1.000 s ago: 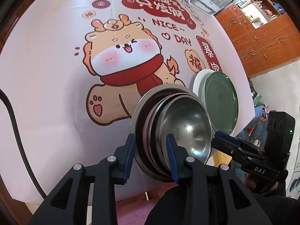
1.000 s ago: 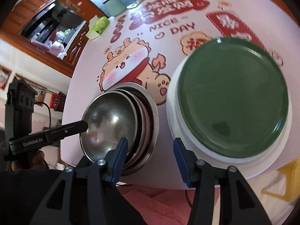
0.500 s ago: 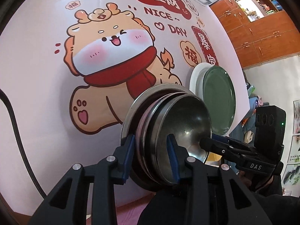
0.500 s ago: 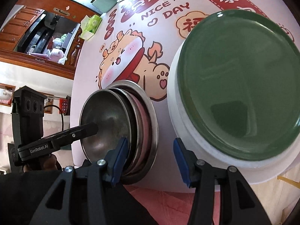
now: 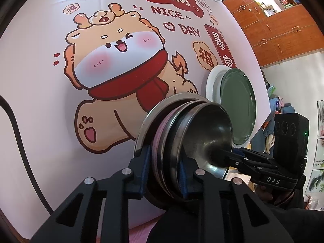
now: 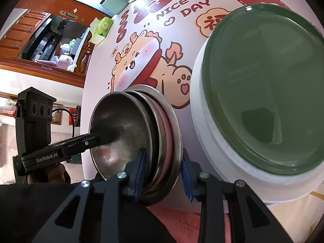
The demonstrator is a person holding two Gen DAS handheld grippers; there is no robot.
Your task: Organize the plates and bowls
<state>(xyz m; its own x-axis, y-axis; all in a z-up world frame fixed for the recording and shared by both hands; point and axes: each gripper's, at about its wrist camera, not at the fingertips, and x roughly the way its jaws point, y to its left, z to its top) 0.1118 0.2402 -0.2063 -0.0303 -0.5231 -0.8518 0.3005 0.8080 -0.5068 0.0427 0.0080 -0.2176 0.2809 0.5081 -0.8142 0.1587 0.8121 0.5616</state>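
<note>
Your table (image 5: 30,81) has a cartoon cloth; bowl stack (image 5: 182,133), white plate (image 6: 204,121) sit on it.

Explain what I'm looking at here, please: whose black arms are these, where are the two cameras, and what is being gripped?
There is no robot arm. A person holds a two-finger gripper in each hand, and each has a fisheye camera looking forward along its fingers.

In the left wrist view, the left gripper straddles the near rims of a nested stack of steel bowls, with the right gripper reaching in from the right.

In the right wrist view, the right gripper straddles the same stack from the other side, and one finger of the left gripper lies inside the top bowl.

Beside the stack, a green plate sits on a white dish, on a cartoon tablecloth. Whether the blue pads actually pinch the rims is unclear.
</note>
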